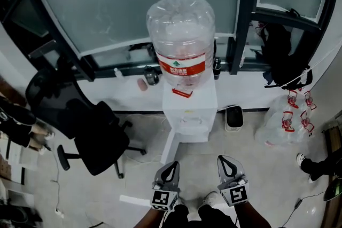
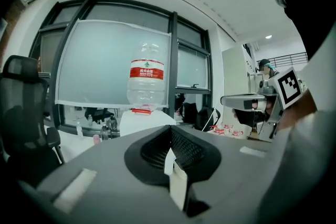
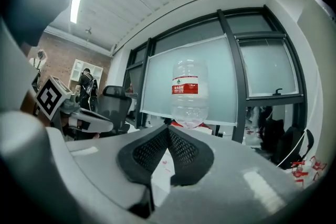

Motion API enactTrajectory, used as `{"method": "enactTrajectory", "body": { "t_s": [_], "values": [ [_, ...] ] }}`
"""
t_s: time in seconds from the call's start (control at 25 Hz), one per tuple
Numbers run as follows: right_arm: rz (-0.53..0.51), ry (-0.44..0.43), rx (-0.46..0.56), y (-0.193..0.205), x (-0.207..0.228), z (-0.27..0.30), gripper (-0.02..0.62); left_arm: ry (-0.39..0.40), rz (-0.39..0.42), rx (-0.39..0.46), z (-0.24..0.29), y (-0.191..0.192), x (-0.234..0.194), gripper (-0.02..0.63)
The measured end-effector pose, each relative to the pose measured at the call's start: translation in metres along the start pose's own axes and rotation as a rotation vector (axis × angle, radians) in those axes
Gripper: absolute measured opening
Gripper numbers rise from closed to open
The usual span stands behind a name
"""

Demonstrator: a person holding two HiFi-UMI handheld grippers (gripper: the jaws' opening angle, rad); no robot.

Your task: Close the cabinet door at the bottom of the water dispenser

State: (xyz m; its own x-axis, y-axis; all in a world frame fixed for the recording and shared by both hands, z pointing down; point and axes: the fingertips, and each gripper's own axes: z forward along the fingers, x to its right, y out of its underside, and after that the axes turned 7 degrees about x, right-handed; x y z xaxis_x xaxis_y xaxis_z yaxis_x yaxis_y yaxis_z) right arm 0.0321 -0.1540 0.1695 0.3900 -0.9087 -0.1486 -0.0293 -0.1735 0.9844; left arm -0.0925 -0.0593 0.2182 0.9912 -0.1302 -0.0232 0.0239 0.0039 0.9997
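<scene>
The cabinet door (image 1: 170, 148) at the foot of the white water dispenser (image 1: 190, 110) stands open. In the head view it shows as a narrow white panel that comes out from the dispenser's lower front, on the picture's left side, toward the person. Its free edge ends just ahead of the left gripper (image 1: 170, 167), almost in line with the tips. The right gripper (image 1: 225, 160) is farther to the right, apart from the door and in front of the bare floor beside the dispenser. Both grippers have their jaws pressed together with nothing between them, and both point about level at the dispenser. I judge the left gripper is the nearer one to push the panel sideways, back to the dispenser's front.
</scene>
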Motion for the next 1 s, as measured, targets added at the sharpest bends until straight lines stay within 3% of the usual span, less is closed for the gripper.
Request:
{"method": "enactTrajectory", "body": {
  "t_s": [0.2,0.52,0.84,1.0],
  "values": [
    [0.028,0.011,-0.006,0.040,-0.008,0.016,0.003,-0.005,0.008,-0.023,0.003,0.032,-0.021,0.018],
    [0.054,-0.005,0.022,0.137,-0.031,0.035,0.003,-0.021,-0.001,-0.021,0.018,0.135,-0.041,0.018],
    [0.079,0.001,0.013,0.295,-0.051,0.042,0.003,-0.057,-0.044,-0.004,0.038,0.281,-0.056,0.018],
    [0.045,0.008,0.038,0.368,-0.057,0.048,0.003,-0.020,0.008,0.021,0.052,0.349,-0.063,0.018]
  ]
}}
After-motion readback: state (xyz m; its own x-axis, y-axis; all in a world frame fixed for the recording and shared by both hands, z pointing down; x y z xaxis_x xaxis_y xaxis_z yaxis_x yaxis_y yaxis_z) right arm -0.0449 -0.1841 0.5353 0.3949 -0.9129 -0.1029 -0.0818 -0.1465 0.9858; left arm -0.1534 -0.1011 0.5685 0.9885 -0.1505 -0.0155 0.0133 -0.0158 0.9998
